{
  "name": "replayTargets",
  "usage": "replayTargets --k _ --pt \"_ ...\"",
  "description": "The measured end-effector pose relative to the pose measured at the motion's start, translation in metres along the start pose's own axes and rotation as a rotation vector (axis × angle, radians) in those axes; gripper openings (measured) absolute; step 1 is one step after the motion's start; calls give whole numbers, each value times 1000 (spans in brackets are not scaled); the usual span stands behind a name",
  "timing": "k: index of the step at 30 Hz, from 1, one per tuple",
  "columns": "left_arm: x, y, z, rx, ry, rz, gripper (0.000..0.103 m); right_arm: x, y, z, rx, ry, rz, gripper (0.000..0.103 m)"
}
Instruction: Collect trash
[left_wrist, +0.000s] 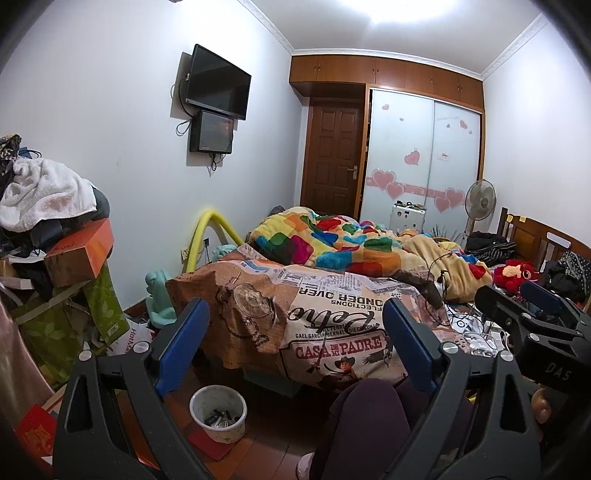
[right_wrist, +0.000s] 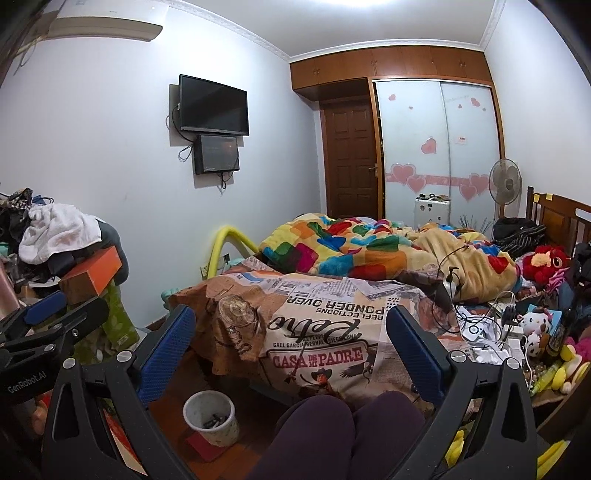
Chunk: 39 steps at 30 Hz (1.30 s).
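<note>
A white waste bin (left_wrist: 221, 430) (right_wrist: 218, 430) stands on the wooden floor at the foot corner of the bed, with dark scraps inside. My left gripper (left_wrist: 295, 347) is open and empty, held above the bin and a person's knees (left_wrist: 369, 417), facing the bed. My right gripper (right_wrist: 291, 354) is also open and empty, level with the left one. Each shows in the other's view: the right gripper (left_wrist: 517, 297) at the right edge, the left gripper (right_wrist: 62, 310) at the left edge. A round clear-looking shape (right_wrist: 238, 314) lies on the printed sheet; cup or print, I cannot tell.
The bed (left_wrist: 332, 325) carries a printed sheet, a colourful blanket (right_wrist: 354, 247), cables and chargers (right_wrist: 487, 332), and soft toys (right_wrist: 543, 262). Boxes, bags and a white towel (left_wrist: 40, 192) are piled at left. A door (left_wrist: 332, 158), wardrobe and fan (right_wrist: 504, 181) stand at the back.
</note>
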<state>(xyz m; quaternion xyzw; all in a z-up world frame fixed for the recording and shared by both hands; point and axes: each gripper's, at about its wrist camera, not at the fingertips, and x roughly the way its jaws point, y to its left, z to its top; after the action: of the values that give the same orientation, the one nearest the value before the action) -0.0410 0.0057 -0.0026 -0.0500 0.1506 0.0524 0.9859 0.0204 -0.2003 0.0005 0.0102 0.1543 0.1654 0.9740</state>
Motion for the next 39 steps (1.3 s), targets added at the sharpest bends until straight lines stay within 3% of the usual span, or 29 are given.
replayTargets --k 39 --pt "-8 10 5 28 -20 -37 95 -2 4 1 1 -1 -1 103"
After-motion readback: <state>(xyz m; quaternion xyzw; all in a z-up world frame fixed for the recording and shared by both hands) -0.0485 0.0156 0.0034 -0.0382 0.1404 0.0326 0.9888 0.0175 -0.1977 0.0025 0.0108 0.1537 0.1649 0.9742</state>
